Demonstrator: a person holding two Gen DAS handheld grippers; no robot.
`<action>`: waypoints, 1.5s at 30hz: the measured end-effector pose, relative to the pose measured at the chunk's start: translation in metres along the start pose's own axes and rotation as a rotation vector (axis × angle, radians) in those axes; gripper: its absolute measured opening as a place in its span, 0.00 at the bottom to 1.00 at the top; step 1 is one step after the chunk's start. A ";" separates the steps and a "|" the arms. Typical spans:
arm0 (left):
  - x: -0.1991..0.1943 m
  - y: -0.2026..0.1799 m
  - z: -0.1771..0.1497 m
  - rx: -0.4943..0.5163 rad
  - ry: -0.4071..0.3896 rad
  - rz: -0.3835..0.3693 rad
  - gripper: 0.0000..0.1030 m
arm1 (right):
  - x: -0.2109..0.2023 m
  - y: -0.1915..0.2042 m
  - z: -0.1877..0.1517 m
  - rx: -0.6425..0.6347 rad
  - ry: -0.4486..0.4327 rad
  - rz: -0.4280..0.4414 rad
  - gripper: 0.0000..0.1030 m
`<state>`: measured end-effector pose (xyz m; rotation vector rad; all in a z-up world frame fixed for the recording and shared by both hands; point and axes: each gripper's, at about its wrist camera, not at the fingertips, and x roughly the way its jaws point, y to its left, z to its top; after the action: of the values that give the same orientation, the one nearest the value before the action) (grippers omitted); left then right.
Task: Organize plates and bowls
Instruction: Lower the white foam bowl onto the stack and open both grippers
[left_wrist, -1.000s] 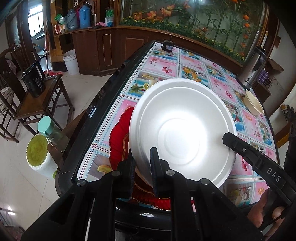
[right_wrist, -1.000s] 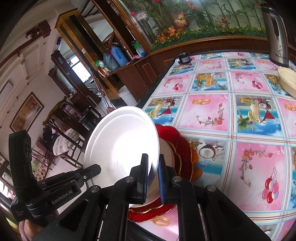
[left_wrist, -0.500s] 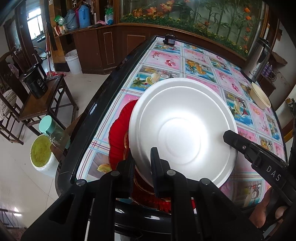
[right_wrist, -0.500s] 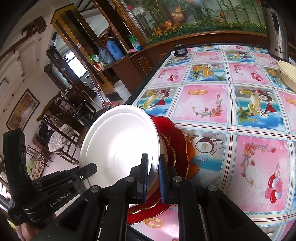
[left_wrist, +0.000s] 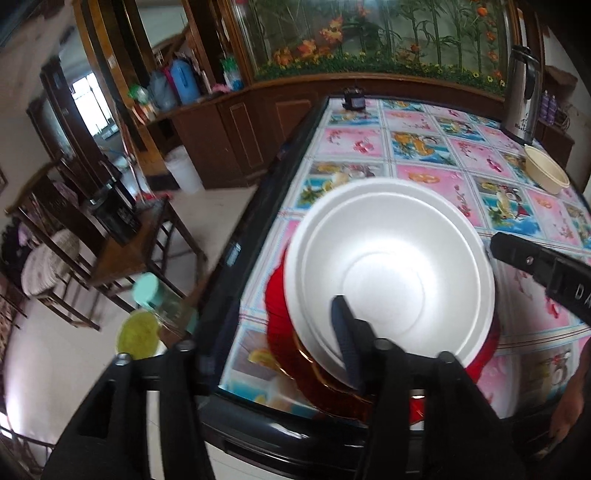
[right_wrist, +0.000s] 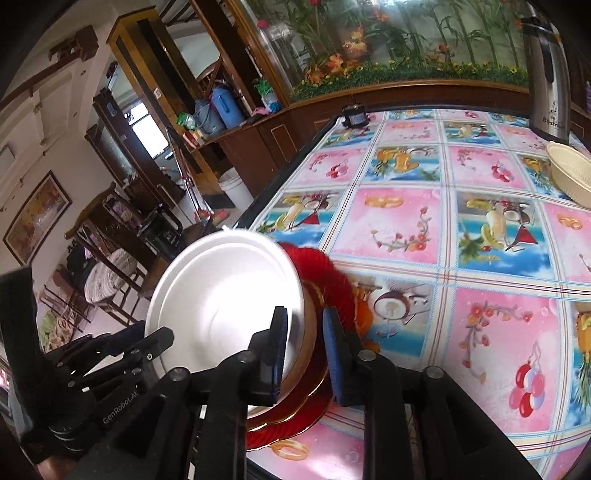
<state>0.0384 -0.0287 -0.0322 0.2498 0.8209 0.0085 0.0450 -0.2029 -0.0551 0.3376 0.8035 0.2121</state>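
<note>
A white plate (left_wrist: 388, 273) lies on a red plate with a gold rim (left_wrist: 291, 354) at the table's near left corner. It also shows in the right wrist view (right_wrist: 225, 295), over the red plate (right_wrist: 325, 269). My left gripper (left_wrist: 266, 350) is open: one finger (left_wrist: 347, 343) lies over the white plate's near rim, the other is wide to the left, off the table. My right gripper (right_wrist: 304, 347) is open, its fingers on either side of the white plate's right rim. A cream bowl (left_wrist: 546, 173) sits at the far right of the table.
The table (right_wrist: 406, 229) has a pink and blue fruit-pattern cloth. A steel thermos (right_wrist: 546, 74) stands at the far right by the cream bowl (right_wrist: 570, 177). A small black object (left_wrist: 353, 99) sits at the far edge. Wooden chairs (left_wrist: 122, 251) and a teal-lidded jar (left_wrist: 147, 291) are left of the table.
Both grippers have opened and let go of the white plate, which now rests on the red plate. The left gripper's left finger has swung out past the table edge.
</note>
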 end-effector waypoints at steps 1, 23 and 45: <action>-0.004 0.000 0.000 0.011 -0.024 0.026 0.59 | -0.002 -0.003 0.001 0.006 -0.006 0.000 0.22; -0.047 -0.017 0.023 0.041 -0.189 0.092 0.61 | -0.026 -0.043 0.009 0.110 -0.071 0.001 0.22; -0.083 -0.138 0.074 0.215 -0.279 -0.009 0.64 | -0.078 -0.144 0.023 0.252 -0.175 -0.049 0.22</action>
<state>0.0234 -0.1877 0.0454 0.4403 0.5441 -0.1212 0.0170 -0.3653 -0.0416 0.5654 0.6650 0.0335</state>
